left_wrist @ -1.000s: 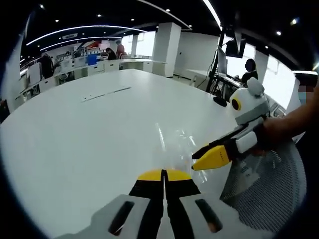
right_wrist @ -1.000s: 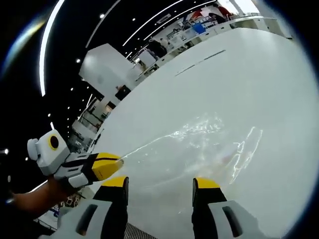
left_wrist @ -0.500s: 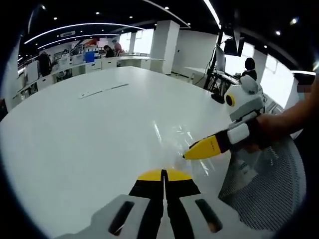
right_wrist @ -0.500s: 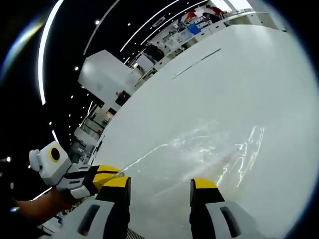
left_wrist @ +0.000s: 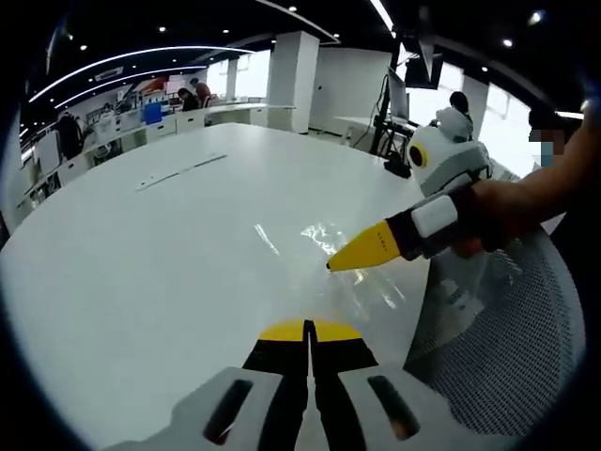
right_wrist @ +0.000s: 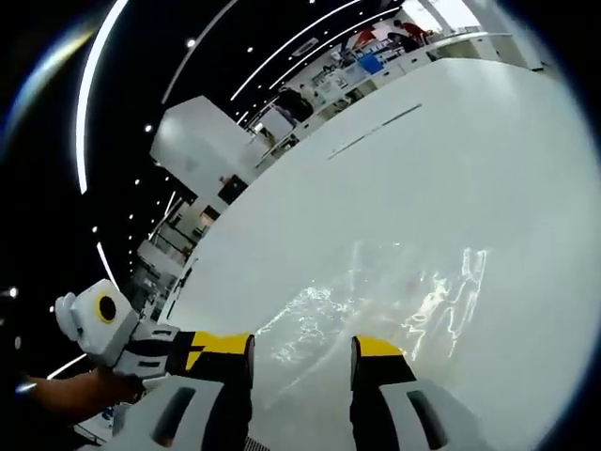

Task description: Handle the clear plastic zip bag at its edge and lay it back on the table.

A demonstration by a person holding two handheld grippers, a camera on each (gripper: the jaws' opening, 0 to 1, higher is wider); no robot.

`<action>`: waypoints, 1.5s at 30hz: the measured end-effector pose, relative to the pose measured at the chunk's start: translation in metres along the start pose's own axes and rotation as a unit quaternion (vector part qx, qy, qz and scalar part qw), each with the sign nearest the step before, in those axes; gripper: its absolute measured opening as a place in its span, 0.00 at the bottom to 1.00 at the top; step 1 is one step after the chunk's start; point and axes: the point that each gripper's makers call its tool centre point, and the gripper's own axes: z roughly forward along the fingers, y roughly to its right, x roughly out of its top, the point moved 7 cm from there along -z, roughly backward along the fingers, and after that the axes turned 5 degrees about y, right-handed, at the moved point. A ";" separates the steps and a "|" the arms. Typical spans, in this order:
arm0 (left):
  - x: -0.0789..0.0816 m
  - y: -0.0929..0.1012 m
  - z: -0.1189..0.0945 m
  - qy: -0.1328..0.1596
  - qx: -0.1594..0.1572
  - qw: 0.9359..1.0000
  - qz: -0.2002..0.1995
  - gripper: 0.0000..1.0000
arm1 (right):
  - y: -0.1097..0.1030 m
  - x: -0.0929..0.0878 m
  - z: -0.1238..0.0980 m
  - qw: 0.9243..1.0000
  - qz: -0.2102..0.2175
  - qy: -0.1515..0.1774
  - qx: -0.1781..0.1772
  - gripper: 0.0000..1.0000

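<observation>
The clear plastic zip bag [left_wrist: 331,258] lies crinkled on the white table [left_wrist: 141,263], just ahead of my left gripper [left_wrist: 306,329]. That gripper's yellow-tipped jaws are pressed together, and the bag's near edge seems pinched between them. My right gripper [left_wrist: 362,252] comes in from the right in a person's hand, its yellow tip low over the bag. In the right gripper view my right gripper [right_wrist: 299,349] stands open, with the bag [right_wrist: 394,282] ahead of it and crumpled film reaching between the jaws. The left gripper [right_wrist: 183,352] sits at lower left, partly behind my own left jaw.
A grey mesh chair [left_wrist: 493,362] stands beyond the table's edge at lower right. A thin dark strip [left_wrist: 178,172] lies far across the table. Desks, monitors and several people fill the back of the room.
My right gripper has pushed forward over the bag, so the film looks more crumpled and closer to its jaws. The left gripper stays shut and has slid partly behind the right one's jaw.
</observation>
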 end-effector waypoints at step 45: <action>-0.007 0.031 0.009 -0.033 -0.063 0.996 0.059 0.00 | -0.012 0.002 0.005 0.997 -0.049 -0.042 0.031 0.00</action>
